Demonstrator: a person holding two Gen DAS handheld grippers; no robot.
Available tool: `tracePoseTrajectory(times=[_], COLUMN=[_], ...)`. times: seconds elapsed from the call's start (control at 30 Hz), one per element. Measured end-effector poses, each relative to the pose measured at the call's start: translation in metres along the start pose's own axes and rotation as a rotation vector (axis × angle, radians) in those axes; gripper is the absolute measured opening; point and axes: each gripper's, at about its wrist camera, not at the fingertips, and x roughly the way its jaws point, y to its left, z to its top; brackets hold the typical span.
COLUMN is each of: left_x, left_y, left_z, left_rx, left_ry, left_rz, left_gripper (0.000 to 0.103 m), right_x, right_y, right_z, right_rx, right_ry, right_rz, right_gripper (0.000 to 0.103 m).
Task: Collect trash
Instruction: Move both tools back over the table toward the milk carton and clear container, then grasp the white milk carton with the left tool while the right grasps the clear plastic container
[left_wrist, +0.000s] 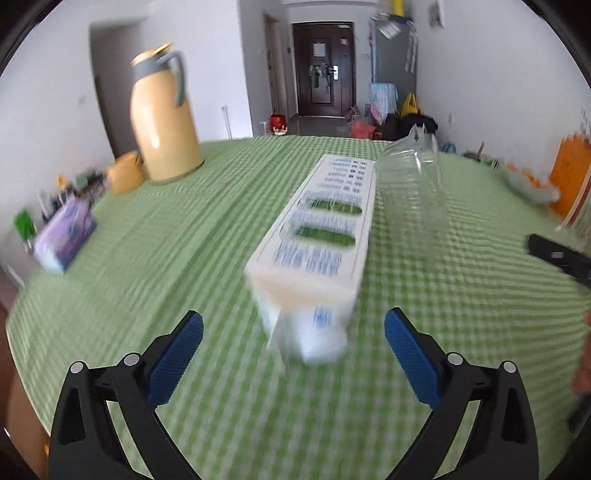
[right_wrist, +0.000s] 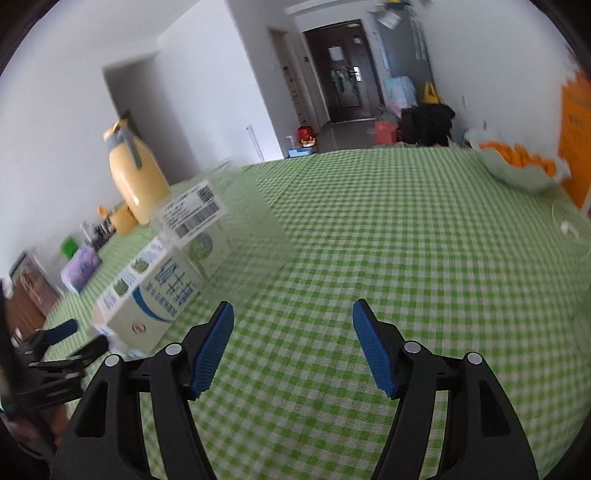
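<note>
Left claw (left_wrist: 293, 325) gapes wide, a milk carton (left_wrist: 314, 236) just ahead; right claw (right_wrist: 293, 321) stands open over bare tablecloth (right_wrist: 406, 258).

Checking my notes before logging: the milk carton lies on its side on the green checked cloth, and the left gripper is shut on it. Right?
Not quite. The left wrist view shows the left gripper open, its pads clear of the milk carton. The carton does lie on its side on the green checked cloth.

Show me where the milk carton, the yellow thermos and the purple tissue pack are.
milk carton (left_wrist: 325, 229), left wrist view, printed top face.
yellow thermos (left_wrist: 162, 125), left wrist view, body.
purple tissue pack (left_wrist: 64, 236), left wrist view, top.
</note>
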Motion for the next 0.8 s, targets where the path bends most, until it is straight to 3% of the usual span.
tracePoseTrajectory(times=[0.1, 0.17, 0.23, 0.4, 0.5, 0.57, 0.8], left_x=[0.032, 0.047, 0.056, 0.067, 0.057, 0.047, -0.013], left_y=[-0.005, -0.006, -0.006, -0.015, -0.017, -0.018, -0.003], left_z=[0.014, 0.020, 0.026, 0.036, 0.032, 0.027, 0.007], left_rx=[0.010, -0.024, -0.060, -0.064, -0.067, -0.081, -0.114], left_ry=[0.040, 0.075, 0.083, 0.081, 0.044, 0.042, -0.046], left_rz=[0.009, -0.025, -0.060, -0.065, -0.062, -0.085, -0.016], left_gripper=[0.095, 0.095, 0.095, 0.095, 0.078, 0.076, 0.072], right_x=[-0.003, -0.001, 0.000, 0.002, 0.005, 0.007, 0.019], right_y=[-0.005, -0.005, -0.006, -0.002, 0.002, 0.002, 0.004], right_z=[0.001, 0.001, 0.001, 0.000, -0.002, -0.002, -0.009], right_rx=[0.008, 0.009, 0.020, 0.022, 0.014, 0.011, 0.003], right_ry=[-0.001, 0.015, 0.027, 0.035, 0.040, 0.043, 0.059], right_rz=[0.016, 0.026, 0.033, 0.043, 0.037, 0.028, 0.005], right_gripper=[0.065, 0.065, 0.065, 0.066, 0.066, 0.066, 0.068])
